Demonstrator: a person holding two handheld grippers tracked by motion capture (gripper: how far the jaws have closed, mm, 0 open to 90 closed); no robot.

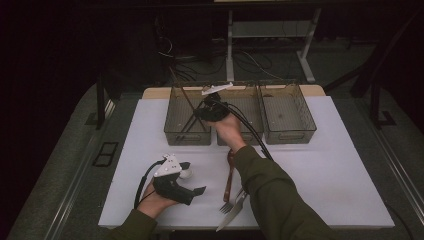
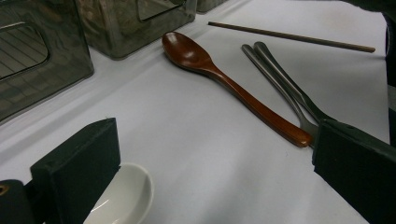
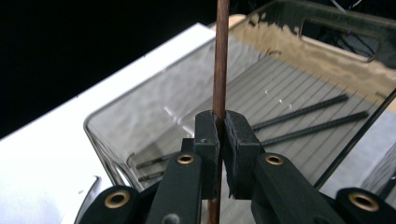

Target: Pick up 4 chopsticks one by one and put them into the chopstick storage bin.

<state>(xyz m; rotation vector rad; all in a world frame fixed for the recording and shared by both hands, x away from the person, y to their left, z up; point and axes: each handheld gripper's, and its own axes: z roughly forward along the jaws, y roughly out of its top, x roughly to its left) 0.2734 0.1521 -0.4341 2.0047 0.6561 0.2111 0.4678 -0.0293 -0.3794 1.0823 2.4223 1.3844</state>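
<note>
The white table (image 1: 320, 165) carries three clear bins in a row; the left bin (image 1: 187, 117) is the landmark. Over that bin the right gripper (image 3: 222, 140) has its jaws pressed together on a brown chopstick (image 3: 220, 56), held above the black chopsticks (image 3: 303, 119) lying inside. Well short of the bin, the left gripper (image 1: 192, 187) rests with jaws apart beside a white spoon (image 2: 123, 198). A wooden spoon (image 2: 224, 81) lies nearer the bin.

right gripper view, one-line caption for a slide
Right gripper clamps a brown chopstick over the bin holding black chopsticks.
</note>
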